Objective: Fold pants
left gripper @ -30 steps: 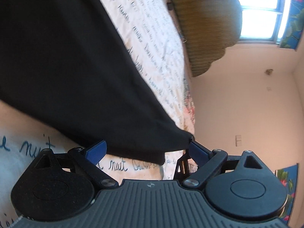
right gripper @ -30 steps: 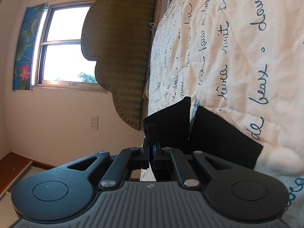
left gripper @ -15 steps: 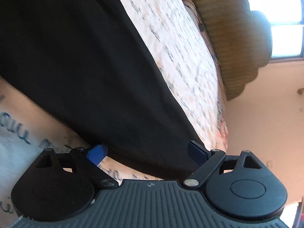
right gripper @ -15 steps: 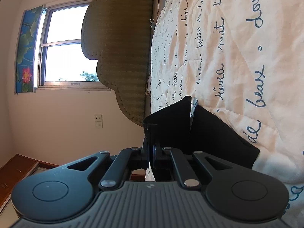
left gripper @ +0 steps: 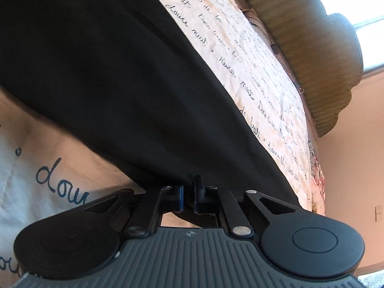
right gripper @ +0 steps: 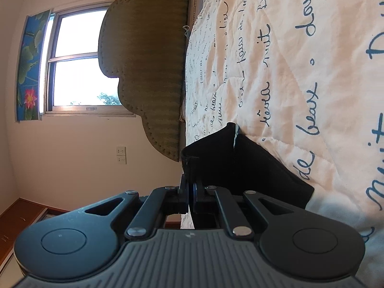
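Note:
Black pants [left gripper: 108, 76] lie spread on a white bedspread with blue script [left gripper: 48, 158]. In the left wrist view my left gripper [left gripper: 188, 192] is shut on the near edge of the black cloth, the fabric pinched between the blue pads. In the right wrist view my right gripper [right gripper: 190, 192] is shut on another edge of the pants [right gripper: 216, 158], where two dark folds of cloth rise from the bedspread [right gripper: 300, 60]. How much cloth sits between either pair of jaws is hidden.
A padded olive headboard [right gripper: 148, 67] stands at the bed's far end, also in the left wrist view [left gripper: 312, 38]. A window [right gripper: 72, 64] with a floral curtain, a wall socket [right gripper: 121, 154] and a wooden cabinet [right gripper: 21, 213] lie beyond the bed edge.
My left gripper was open around the pants' edge; it has moved in and shut on the cloth. The right gripper stays shut on its edge, hardly moved.

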The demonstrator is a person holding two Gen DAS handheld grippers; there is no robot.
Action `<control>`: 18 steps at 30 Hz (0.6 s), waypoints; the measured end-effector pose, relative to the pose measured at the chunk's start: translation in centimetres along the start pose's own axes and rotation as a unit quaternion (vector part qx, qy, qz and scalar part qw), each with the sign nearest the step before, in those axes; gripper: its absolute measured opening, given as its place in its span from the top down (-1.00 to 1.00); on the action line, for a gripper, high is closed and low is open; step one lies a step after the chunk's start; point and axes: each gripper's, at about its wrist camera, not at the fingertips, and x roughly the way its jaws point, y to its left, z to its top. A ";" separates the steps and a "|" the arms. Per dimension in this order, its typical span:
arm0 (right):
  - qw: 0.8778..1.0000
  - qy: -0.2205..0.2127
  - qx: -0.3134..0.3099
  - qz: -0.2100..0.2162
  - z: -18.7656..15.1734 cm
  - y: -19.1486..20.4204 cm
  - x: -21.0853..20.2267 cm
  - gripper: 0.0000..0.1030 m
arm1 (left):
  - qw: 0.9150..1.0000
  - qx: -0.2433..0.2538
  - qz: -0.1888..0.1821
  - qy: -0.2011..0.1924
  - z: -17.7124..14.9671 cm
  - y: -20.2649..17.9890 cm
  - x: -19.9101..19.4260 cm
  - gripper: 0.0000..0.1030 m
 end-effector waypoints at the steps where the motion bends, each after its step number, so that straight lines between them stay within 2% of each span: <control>1: 1.000 0.000 0.000 0.000 -0.1 -0.1 -0.3 0.94 | 1.000 0.008 -0.002 -0.003 -0.2 -0.3 -0.5 0.83; 4: 1.000 -0.006 -0.008 -0.013 -0.3 -0.5 -1.7 0.94 | 1.000 0.030 0.001 -0.006 -0.5 -0.6 -0.8 0.82; 7: 0.998 -0.003 0.016 -0.059 -0.2 -3.6 -1.9 0.94 | 0.999 0.035 0.013 0.014 -0.1 0.6 0.6 0.74; 9: 0.998 -0.003 0.018 -0.055 -0.1 -4.2 -2.0 0.94 | 0.999 0.048 0.007 0.012 -0.2 0.3 0.3 0.72; 12: 0.998 -0.001 -0.005 -0.063 -0.2 -3.0 -2.0 0.89 | 0.998 0.042 -0.019 0.040 0.2 0.3 0.4 0.49; 14: 0.997 -0.004 -0.004 -0.079 0.0 -2.7 -2.5 0.84 | 0.997 0.038 -0.039 0.061 0.4 0.8 -0.4 0.11; 16: 0.996 -0.016 -0.005 -0.083 0.2 -2.4 -3.5 0.83 | 0.996 0.050 -0.040 0.069 0.4 1.3 -1.9 -0.11; 18: 0.992 -0.056 -0.049 -0.099 -0.1 -0.9 -5.1 0.81 | 0.993 0.081 -0.039 0.071 -0.1 1.8 -3.7 -0.12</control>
